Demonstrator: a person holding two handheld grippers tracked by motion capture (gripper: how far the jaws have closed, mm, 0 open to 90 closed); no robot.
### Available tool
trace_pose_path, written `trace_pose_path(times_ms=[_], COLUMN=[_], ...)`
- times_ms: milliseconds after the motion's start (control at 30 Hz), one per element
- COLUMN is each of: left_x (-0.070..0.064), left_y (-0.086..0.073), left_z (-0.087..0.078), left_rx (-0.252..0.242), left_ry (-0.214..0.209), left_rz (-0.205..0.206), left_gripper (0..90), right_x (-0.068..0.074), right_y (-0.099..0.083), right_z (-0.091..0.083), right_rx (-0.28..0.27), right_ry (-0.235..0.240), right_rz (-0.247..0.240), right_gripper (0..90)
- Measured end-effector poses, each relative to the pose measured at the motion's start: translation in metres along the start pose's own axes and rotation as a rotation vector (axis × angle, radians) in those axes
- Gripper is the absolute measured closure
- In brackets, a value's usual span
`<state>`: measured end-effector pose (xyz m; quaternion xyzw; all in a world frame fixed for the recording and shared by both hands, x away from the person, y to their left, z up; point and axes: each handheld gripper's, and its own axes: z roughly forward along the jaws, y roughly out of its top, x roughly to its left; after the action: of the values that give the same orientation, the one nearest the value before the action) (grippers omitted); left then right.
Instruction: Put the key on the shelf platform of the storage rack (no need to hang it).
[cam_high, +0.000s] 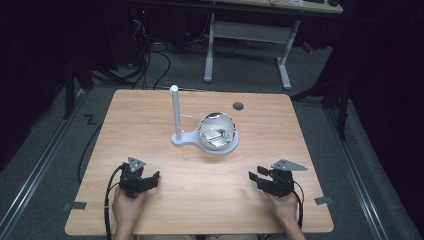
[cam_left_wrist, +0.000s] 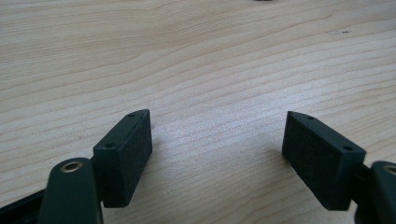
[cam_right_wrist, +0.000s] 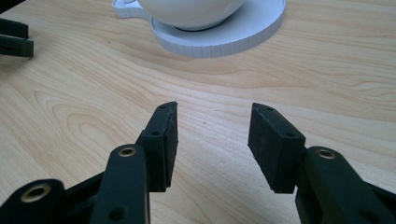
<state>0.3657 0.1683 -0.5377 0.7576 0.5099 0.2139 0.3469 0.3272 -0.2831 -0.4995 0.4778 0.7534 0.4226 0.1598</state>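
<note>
Bowl (cam_high: 217, 130) sits on white stand (cam_high: 196, 141); both claws well apart, table (cam_high: 150, 115) between.

No legible text, label or sign

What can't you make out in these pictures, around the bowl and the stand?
- Contents of the shiny bowl: high view, too small and lost in reflections.
- Bowl's upper part: right gripper view, cut off by the top edge.
- White post on the white stand: right gripper view, cut off at the top edge.
</note>
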Motion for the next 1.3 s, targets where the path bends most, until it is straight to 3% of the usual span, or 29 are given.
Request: trace_pose_path(times_ms=[400, 1300], left_x=[0.000, 0.000], left_y=[0.000, 0.000], left_z=[0.000, 0.000], left_rx=[0.001, 0.001], left_ry=[0.001, -0.002], left_rz=[0.001, -0.001], left_gripper=[24.6, 24.6], right_x=[0.003, 0.007], right_y=[-0.007, -0.014], right_z=[0.013, 0.032], right_rx=[0.026, 0.082], right_ry=[-0.005, -0.074], right_rz=[-0.012, -0.086], right_gripper=[52.9, 52.2])
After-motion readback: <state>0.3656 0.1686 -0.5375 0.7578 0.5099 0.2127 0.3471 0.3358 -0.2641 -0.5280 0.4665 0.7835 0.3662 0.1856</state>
